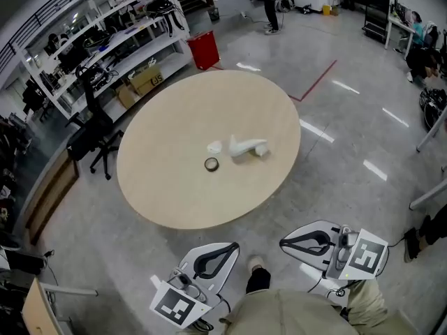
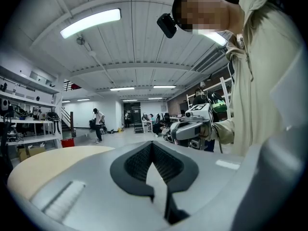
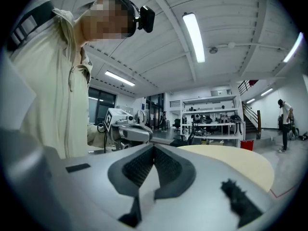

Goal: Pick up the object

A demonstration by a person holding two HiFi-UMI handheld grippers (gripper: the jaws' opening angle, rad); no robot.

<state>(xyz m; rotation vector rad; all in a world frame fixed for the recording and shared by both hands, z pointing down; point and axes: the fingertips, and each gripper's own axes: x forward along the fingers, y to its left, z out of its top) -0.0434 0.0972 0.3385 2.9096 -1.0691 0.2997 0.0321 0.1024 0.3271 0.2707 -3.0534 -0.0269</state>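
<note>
On the round beige table (image 1: 174, 194) lie a white elongated object (image 1: 246, 146), a small white piece (image 1: 214, 146) and a dark tape ring (image 1: 211, 163), grouped right of centre. Both grippers are held low in front of the person, off the table's near edge and well short of the objects. My left gripper (image 1: 234, 246) is shut with nothing between its jaws; in the left gripper view its tips (image 2: 152, 144) meet. My right gripper (image 1: 283, 243) is likewise shut and empty, its tips (image 3: 154, 146) closed together. Each gripper view shows the other gripper and the table edge.
Shelving (image 1: 105, 40) with gear stands at the far left, with a black office chair (image 1: 94, 135) and a red bin (image 1: 204, 49) near it. A person (image 1: 271, 2) stands at the back. A red floor line (image 1: 318, 80) runs beyond the table.
</note>
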